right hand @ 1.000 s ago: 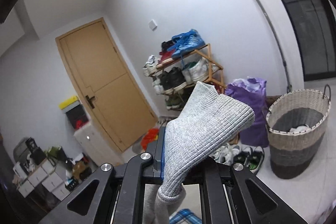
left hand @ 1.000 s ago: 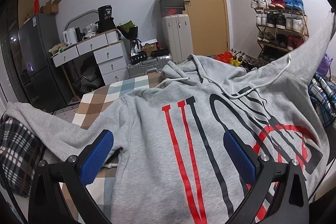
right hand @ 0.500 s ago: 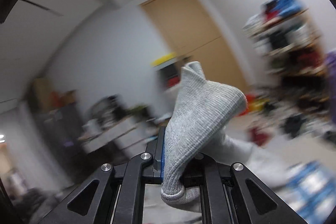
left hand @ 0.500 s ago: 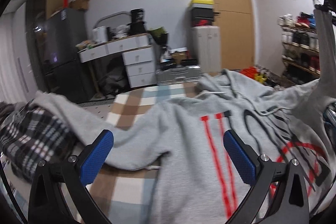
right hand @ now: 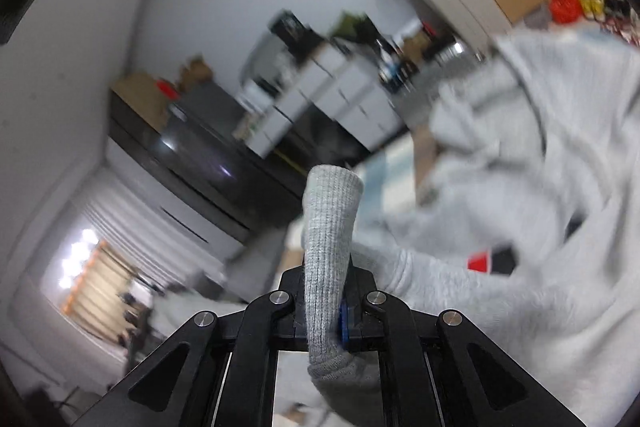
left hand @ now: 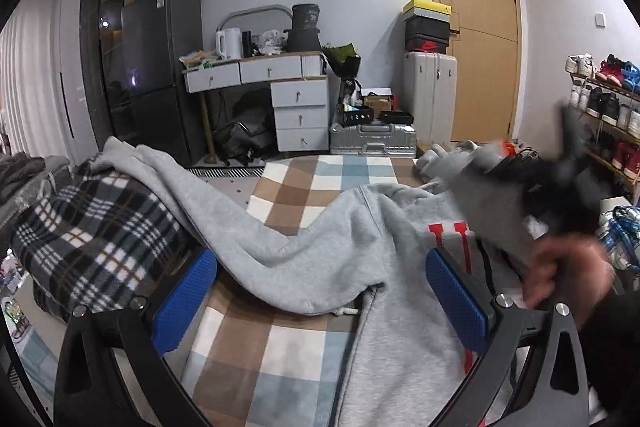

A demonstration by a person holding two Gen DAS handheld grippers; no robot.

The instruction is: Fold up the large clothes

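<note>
Grey hoodie [left hand: 400, 227] lay front-up on the checked bedspread [left hand: 300, 187]. Right gripper [right hand: 326, 311] pinched the ribbed cuff [right hand: 326, 227], its sleeve crossing toward the hoodie's chest. Left gripper [left hand: 320, 295] was spread and empty, the other sleeve [left hand: 224, 211] just beyond, running away from the hoodie over a plaid blanket [left hand: 92, 231]; left hand nearer. A second earlier the cuff was held high above the hoodie; it had since swung down.

Left wrist camera looks low and close across the grey hoodie [left hand: 320, 259] toward the desk [left hand: 256, 71]. Right wrist camera, tilted and blurred, shares both.
</note>
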